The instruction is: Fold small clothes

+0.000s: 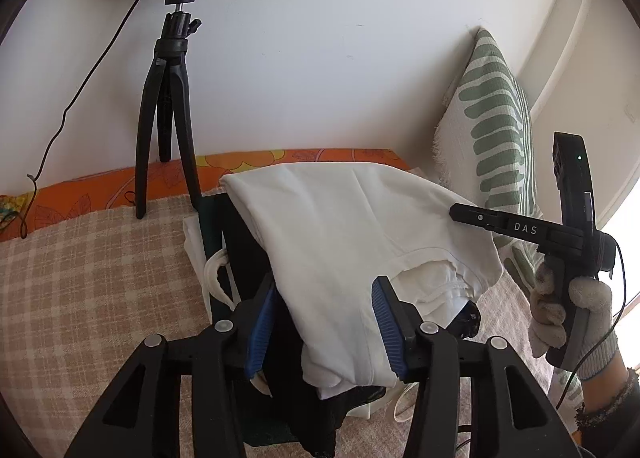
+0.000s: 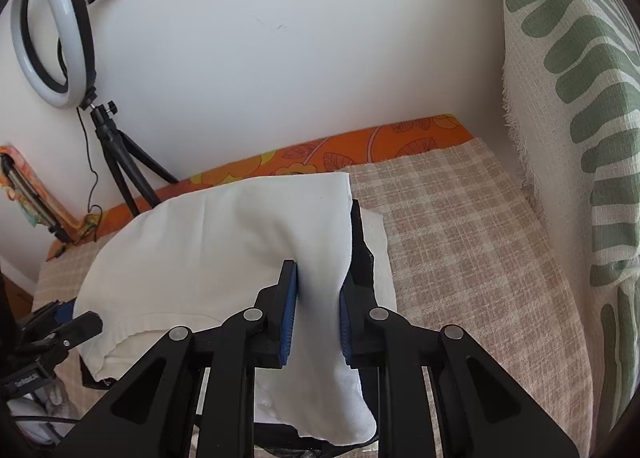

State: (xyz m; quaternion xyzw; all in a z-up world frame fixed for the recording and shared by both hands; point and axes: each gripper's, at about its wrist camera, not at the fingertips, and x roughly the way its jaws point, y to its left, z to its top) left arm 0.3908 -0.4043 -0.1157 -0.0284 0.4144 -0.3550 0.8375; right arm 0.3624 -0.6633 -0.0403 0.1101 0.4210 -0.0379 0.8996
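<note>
the white garment (image 1: pixel 352 242) is being pinched by the left gripper (image 1: pixel 326 332) and the right gripper (image 2: pixel 316 314), both clamped on its hem, likely so a fold can be carried over.

Our left gripper (image 1: pixel 326 328) and right gripper (image 2: pixel 316 316): black angular linkage arms, round silver pivot screws, ribbed blue pads (image 1: pixel 386 332). Our right hand (image 1: pixel 568 318): off-white knit glove, dark frayed sleeve cuff, thin black cable, black handle marked "DAS".
</note>
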